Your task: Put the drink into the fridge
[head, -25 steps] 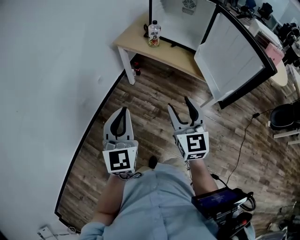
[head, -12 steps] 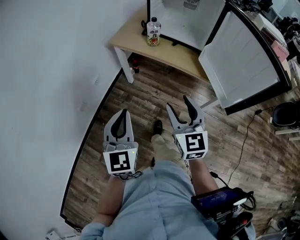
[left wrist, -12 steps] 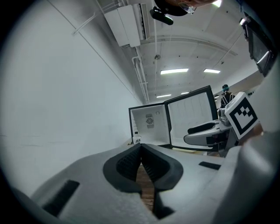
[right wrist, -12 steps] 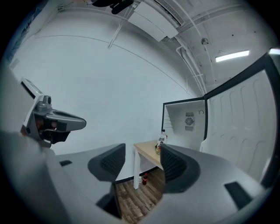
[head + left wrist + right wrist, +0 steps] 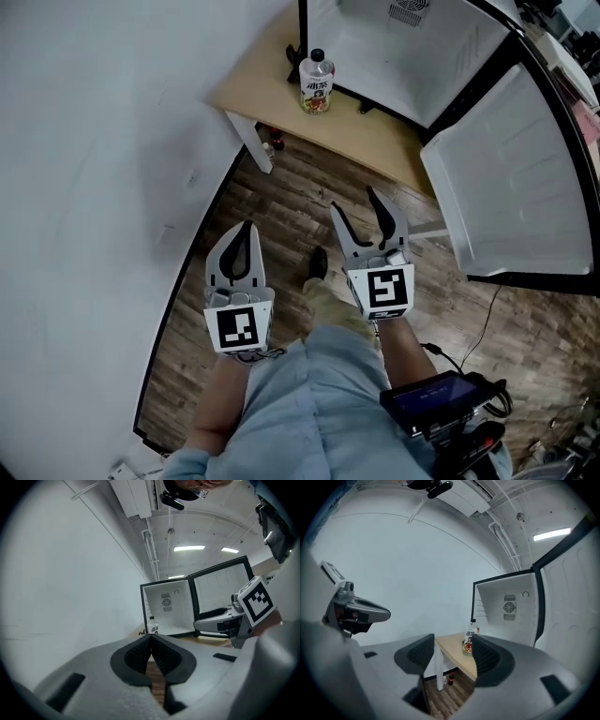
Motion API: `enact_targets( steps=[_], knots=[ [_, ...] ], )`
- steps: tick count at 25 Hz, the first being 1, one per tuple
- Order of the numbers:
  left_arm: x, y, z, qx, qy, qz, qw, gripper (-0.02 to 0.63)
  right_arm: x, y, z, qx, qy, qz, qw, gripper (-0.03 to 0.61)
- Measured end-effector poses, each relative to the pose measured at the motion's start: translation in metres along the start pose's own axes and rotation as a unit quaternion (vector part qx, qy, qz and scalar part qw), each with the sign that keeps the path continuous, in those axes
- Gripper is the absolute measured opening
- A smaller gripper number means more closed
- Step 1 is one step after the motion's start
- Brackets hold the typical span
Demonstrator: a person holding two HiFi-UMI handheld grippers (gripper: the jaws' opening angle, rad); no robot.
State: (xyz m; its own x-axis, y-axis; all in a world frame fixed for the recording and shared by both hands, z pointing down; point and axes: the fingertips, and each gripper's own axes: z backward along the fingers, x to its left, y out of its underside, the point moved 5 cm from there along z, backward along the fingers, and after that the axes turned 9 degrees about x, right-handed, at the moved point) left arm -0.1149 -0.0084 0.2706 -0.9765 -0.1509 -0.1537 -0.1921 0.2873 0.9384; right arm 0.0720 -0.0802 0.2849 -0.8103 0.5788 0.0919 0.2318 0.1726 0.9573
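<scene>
Right gripper, fingers apart and empty, should centre the drink bottle, well ahead, between its fingers before closing; left gripper has its fingers together.

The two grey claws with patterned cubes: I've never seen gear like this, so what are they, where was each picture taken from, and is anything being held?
They are hand-held tools: a person holds a two-jaw left gripper and right gripper; the cubes are part of them. The top-down picture comes from a camera on the person's head; the other two come from cameras riding on each gripper, looking along its jaws. The left jaws are together, the right jaws stand apart, and neither holds anything. Ahead, a drink bottle stands on a wooden table next to a small fridge whose door is open.
</scene>
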Motion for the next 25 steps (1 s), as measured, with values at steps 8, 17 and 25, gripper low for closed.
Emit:
enact_targets(
  steps=[8, 17, 25],
  knots=[
    [0.037, -0.045, -0.091, -0.011, -0.010, -0.004, 0.9999, 0.008, -0.046, -0.038, -0.095, -0.007, -0.003, 0.011, 1.000, 0.256],
    [0.065, -0.071, -0.149, -0.040, -0.017, -0.004, 0.9990, 0.008, -0.078, -0.067, -0.152, -0.023, 0.008, 0.026, 0.999, 0.261],
    [0.071, -0.070, -0.164, -0.030, -0.014, 0.006, 0.9994, 0.008, -0.078, -0.065, -0.169, -0.020, 0.004, 0.026, 0.999, 0.287]
  ],
)
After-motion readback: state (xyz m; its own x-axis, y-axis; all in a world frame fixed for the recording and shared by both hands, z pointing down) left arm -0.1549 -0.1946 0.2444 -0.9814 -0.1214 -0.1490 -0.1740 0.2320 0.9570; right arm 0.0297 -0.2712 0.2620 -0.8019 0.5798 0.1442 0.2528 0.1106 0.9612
